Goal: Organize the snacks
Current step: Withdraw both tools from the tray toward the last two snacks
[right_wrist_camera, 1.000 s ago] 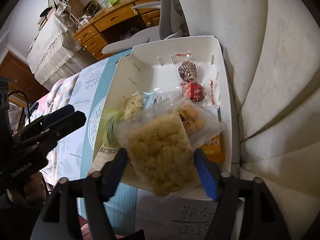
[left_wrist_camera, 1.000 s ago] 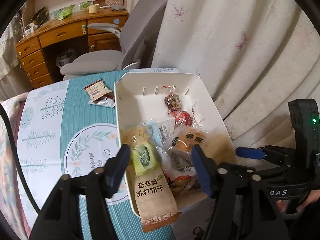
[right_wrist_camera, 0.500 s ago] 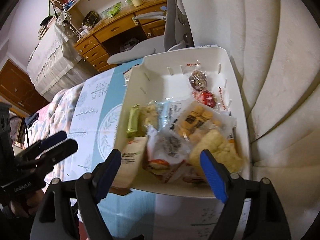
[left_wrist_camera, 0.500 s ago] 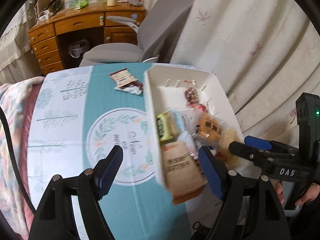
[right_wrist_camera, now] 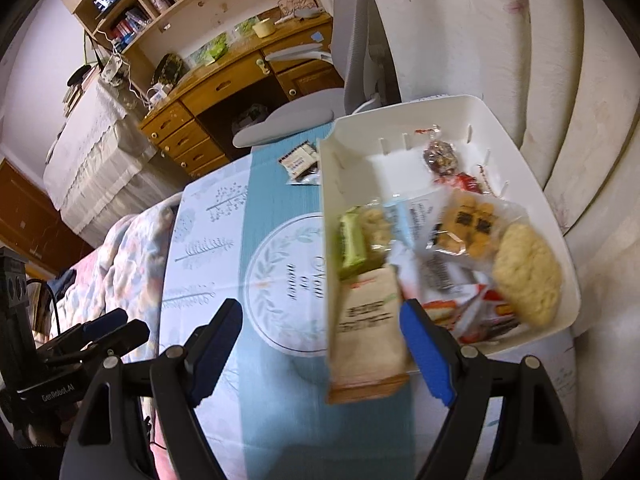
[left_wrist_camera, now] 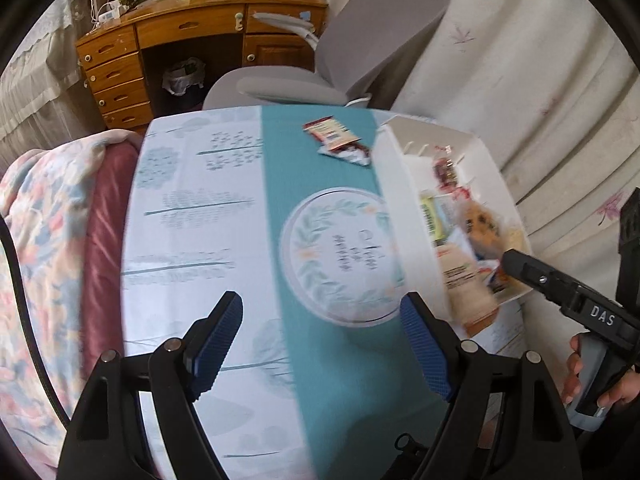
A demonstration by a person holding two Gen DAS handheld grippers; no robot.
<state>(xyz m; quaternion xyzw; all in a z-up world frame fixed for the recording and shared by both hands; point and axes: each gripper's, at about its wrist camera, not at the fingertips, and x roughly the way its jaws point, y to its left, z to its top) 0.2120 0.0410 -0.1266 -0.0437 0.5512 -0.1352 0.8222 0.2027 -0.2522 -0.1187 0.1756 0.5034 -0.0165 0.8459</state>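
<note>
Patterned cloth covers the bench (left_wrist_camera: 208, 216); snacks (right_wrist_camera: 460, 248) fill the white tray (right_wrist_camera: 532, 184). Left gripper (left_wrist_camera: 320, 340) jaws are opening, empty; right gripper (right_wrist_camera: 324, 344) jaws are held wide, empty.

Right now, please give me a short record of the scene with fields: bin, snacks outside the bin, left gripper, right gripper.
bin: white bin at the table's right edge, holding mixed snack packs; a tan cracker pack hangs over its near rim
snacks outside the bin: two packs on the tablecloth, left of the bin
left gripper: jaws opening, nothing between them
right gripper: open, empty
</note>
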